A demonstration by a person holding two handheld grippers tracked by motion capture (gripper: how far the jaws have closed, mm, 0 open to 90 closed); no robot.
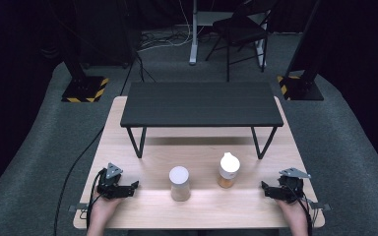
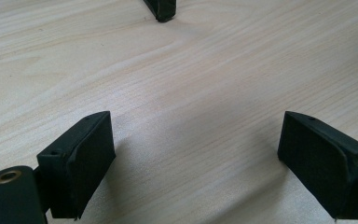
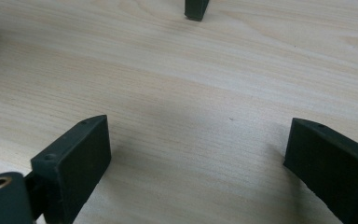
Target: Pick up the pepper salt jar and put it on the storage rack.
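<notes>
Two containers stand on the light wooden table (image 1: 142, 209). One is a pale cylinder with a white lid (image 1: 179, 183) near the middle. The other is a small jar with a white cap and orange contents (image 1: 229, 170), to its right. My left gripper (image 1: 134, 187) rests on the table at the front left, its jaws pointing toward the cylinder and well short of it. My right gripper (image 1: 265, 189) rests at the front right, pointing toward the jar. In the left gripper view my left gripper (image 2: 193, 154) is open over bare wood. My right gripper (image 3: 196, 158) is likewise open over bare wood.
A low black shelf on thin legs (image 1: 202, 104) spans the back half of the table; one foot (image 2: 161, 9) is ahead of the left jaws, another foot (image 3: 196, 8) ahead of the right. On the floor beyond are a chair (image 1: 241, 29) and striped stand bases (image 1: 84, 89).
</notes>
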